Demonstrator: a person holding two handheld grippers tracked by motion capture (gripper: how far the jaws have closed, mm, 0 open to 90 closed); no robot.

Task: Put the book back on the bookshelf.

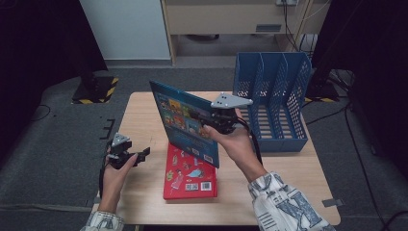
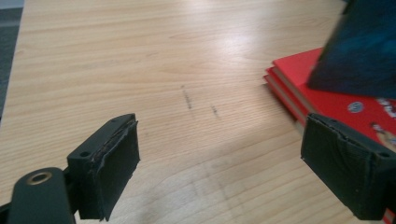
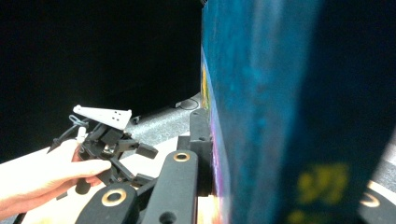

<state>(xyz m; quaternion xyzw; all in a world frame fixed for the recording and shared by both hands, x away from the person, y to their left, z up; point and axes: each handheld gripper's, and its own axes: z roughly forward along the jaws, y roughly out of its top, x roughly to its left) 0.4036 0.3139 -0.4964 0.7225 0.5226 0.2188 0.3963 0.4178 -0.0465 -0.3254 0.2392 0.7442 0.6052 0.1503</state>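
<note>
My right gripper (image 1: 206, 121) is shut on a blue picture book (image 1: 185, 120) and holds it upright and tilted above the table. In the right gripper view the blue book (image 3: 261, 107) stands edge-on, very close, between the jaws. A red picture book (image 1: 190, 173) lies flat on the table under it, on top of another red book. My left gripper (image 1: 143, 155) hovers low at the table's left edge, jaws open and nothing between them. In the left gripper view my left gripper (image 2: 219, 172) faces bare wood, with the red book (image 2: 341, 100) and a corner of the blue book (image 2: 359, 51) at the right.
A blue three-slot file holder (image 1: 274, 96) stands at the back right of the wooden table (image 1: 288, 168). Dark floor surrounds the table, with cables at the right and a hazard-striped base (image 1: 96, 89) at the back left.
</note>
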